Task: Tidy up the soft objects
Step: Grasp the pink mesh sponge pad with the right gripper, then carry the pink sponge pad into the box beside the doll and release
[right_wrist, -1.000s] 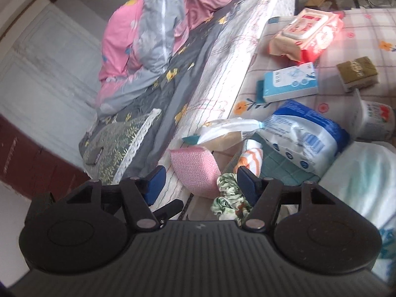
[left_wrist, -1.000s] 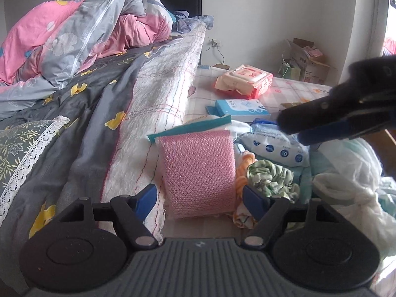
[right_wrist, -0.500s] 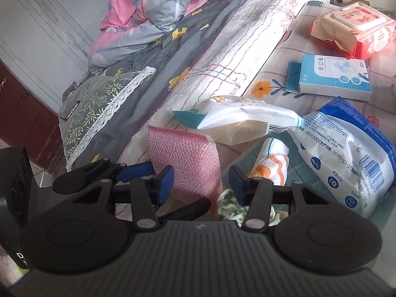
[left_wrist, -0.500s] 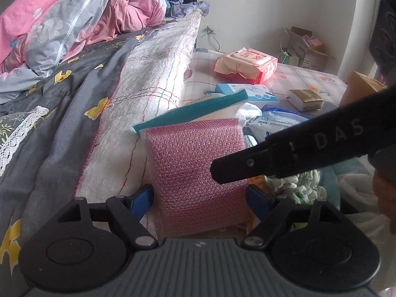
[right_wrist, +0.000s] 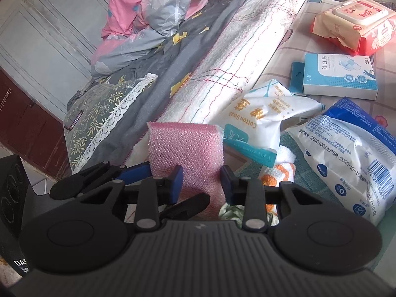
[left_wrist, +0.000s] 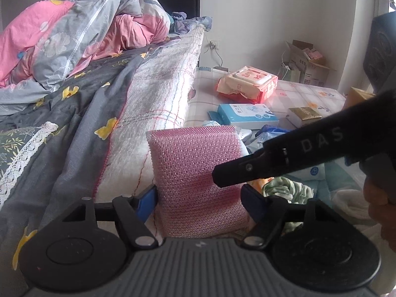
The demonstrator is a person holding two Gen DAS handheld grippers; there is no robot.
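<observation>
Left wrist view: pink mesh sponge (left_wrist: 198,185) stands upright against the mattress edge (left_wrist: 158,113), and everything below is placed from it. Left gripper (left_wrist: 199,198) has a blue pad on each side of the sponge's lower part; jaws closing. Left pad looks to touch the mesh, right pad's contact is hidden by the right gripper's finger (left_wrist: 247,170) crossing in front, so I can't tell if it grips. Green crumpled cloth (left_wrist: 287,188) just right of the sponge. Blue box (left_wrist: 245,116) and red wipes pack (left_wrist: 247,84) behind the sponge, well apart from it.

Right wrist view: same sponge (right_wrist: 185,153). Right gripper (right_wrist: 201,183) also straddles it from the near side, jaws closing, pads just beside the mesh, not clearly pressing. Left gripper's fingers (right_wrist: 99,175) show at the sponge's lower left. Cotton swab bag (right_wrist: 262,113) touches the sponge's upper right corner; orange-white towel (right_wrist: 277,173) and the large white-blue pack (right_wrist: 346,153) lie right of it.

Judgement: the step is securing the sponge. Best if one claw takes it alone, squeezing low and centred, lightly, since the mesh will give; lift straight up so the swab bag isn't dragged.

Containers: no bin or basket visible. Only the sealed packs and the shut box; contents not visible.
</observation>
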